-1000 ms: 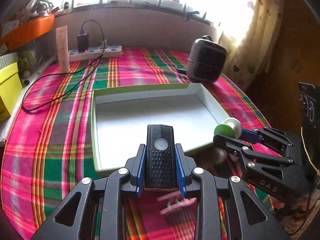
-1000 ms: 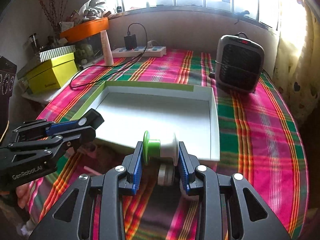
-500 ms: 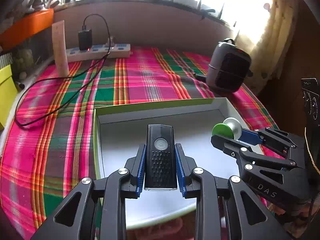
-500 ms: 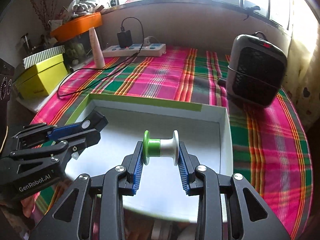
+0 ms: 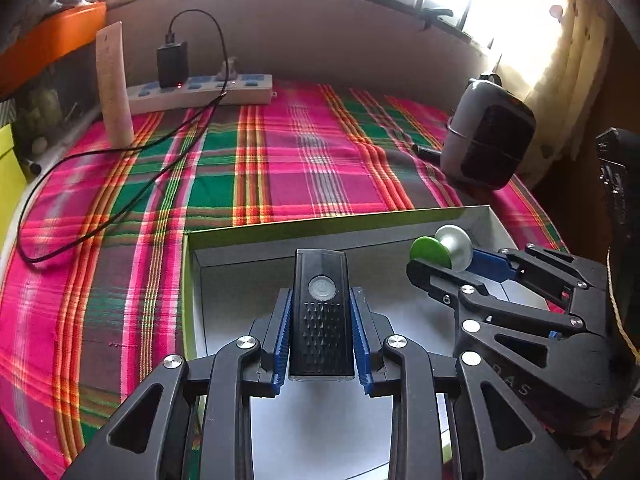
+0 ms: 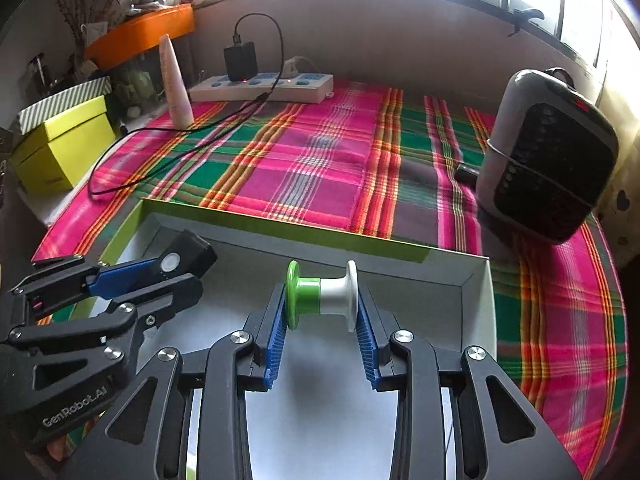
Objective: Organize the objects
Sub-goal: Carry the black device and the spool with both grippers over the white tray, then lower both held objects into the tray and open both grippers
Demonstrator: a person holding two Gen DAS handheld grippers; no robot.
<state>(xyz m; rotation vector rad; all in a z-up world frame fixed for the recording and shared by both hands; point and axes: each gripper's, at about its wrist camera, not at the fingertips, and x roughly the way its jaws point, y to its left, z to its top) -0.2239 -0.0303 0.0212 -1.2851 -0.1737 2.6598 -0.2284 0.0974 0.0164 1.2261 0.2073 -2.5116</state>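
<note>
A black light with a round power button [image 5: 321, 312] is clamped between the blue pads of my left gripper [image 5: 322, 308], which is shut on it. My right gripper [image 6: 322, 300] is shut on a green and white spool [image 6: 322, 295], gripped by its two end discs. Both grippers hang over the inside of a shallow white tray with a green rim [image 5: 224, 236] [image 6: 400, 246] on the plaid cloth. In the left wrist view the right gripper [image 5: 444, 258] with its spool [image 5: 442, 247] is at the right. In the right wrist view the left gripper [image 6: 176, 266] with the light [image 6: 188, 254] is at the left.
A grey and black heater [image 6: 548, 156] stands right of the tray. A power strip [image 6: 264, 86] with a charger and a black cable [image 6: 132, 136] lies at the back. A pink tube [image 6: 174, 80], a yellow box [image 6: 64, 144] and an orange tray [image 6: 140, 34] are back left.
Both grippers have moved forward from in front of the tray's near edge to over its inside, each still holding its object. The pink clips and loose spool below have dropped out of view.
</note>
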